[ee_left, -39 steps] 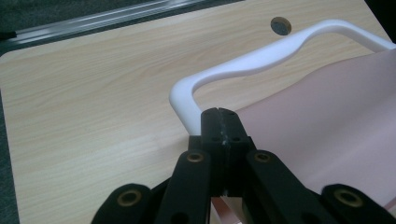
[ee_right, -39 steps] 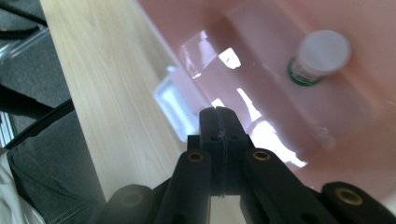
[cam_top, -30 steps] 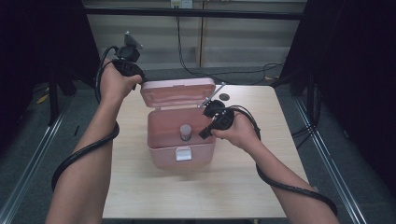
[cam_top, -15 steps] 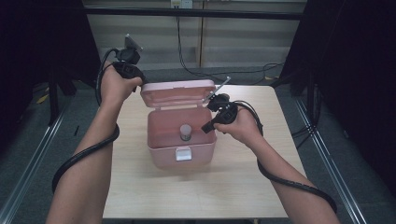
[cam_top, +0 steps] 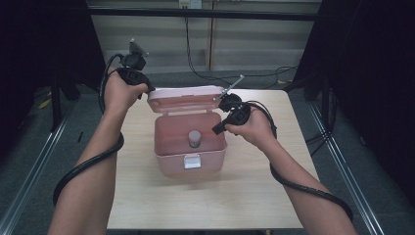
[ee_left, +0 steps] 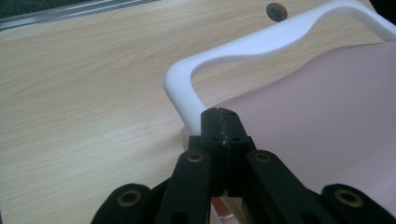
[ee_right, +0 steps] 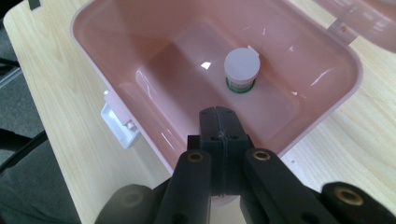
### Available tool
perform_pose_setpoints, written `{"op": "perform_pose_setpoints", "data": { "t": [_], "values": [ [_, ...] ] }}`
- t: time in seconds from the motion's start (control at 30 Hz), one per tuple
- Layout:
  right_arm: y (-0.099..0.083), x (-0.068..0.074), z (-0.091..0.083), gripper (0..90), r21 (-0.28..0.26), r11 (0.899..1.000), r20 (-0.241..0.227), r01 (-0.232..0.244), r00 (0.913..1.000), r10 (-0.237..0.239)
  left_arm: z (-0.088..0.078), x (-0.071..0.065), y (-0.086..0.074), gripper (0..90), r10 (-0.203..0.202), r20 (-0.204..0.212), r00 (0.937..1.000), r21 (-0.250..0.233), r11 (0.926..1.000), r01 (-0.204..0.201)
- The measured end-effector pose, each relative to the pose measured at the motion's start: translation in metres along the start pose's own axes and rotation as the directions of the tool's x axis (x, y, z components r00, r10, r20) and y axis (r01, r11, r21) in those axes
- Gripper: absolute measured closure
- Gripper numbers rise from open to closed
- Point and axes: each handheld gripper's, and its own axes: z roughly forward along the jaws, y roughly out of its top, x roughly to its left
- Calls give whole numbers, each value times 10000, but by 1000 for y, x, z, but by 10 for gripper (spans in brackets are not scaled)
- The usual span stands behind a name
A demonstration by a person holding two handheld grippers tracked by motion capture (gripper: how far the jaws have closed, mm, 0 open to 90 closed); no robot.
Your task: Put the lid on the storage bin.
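The pink plastic storage box (cam_top: 191, 147) stands open in the middle of the pale wooden worktop (cam_top: 147, 196), its white front latch (cam_top: 191, 161) facing the person and its hinged lid (cam_top: 186, 98) tilted up at the back. A small round jar with a white cap and green band (ee_right: 241, 70) stands upright on the box floor, apart from the walls.

The left claw (ee_left: 219, 122) is pressed fully together at the back of the lid, its tip against the white carrying handle (ee_left: 261, 44) where that meets the lid; whether it pinches anything I cannot tell. The right claw (ee_right: 218, 122) is also closed, with nothing in it, and hangs over the box's near rim, pointing down into the cavity toward the jar.

The box looks like thin, stiff moulded plastic: probably light, glossy and rather slippery, so it may slide on the worktop if pushed. The lid is best steadied by its edge or handle. The jar seems light and rigid; its smooth round side is the likely place to take hold, just below the cap, with the claw opened wide first.
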Motion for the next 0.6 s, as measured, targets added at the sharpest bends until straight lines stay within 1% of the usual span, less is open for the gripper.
{"op": "perform_pose_setpoints", "data": {
  "t": [0.13,0.17,0.3,0.43,0.47,0.53,0.57,0.6],
  "values": [
    [1,1,-3,900,-58,10000,-4,32,10000,-32,1,1,-2,900,-3,7,10000,53,10000,3],
    [1,1,-4,900,-87,10000,44,7,10000,-7,1,0,-3,900,-62,3,10000,38,10000,62],
    [1,1,-4,900,27,10000,118,77,9999,-77,2,2,-5,900,-24,50,10000,68,10000,24],
    [-1,0,-5,900,-85,10000,67,51,10000,-51,3,1,-7,900,-74,31,10000,29,10000,74],
    [-1,0,-6,900,-154,9999,115,59,9999,-57,3,2,-8,900,-19,49,10000,33,10000,19],
    [-3,-1,-7,900,-215,9998,60,58,10000,-57,4,3,-9,900,-87,37,10000,67,9999,87],
    [-4,-2,-8,900,-255,9996,170,72,9998,-67,4,3,-10,900,-97,31,9999,63,9999,97],
    [-5,-2,-8,900,-240,9997,100,48,9999,-46,4,4,-11,900,-75,23,10000,110,9999,75]
  ]
}}
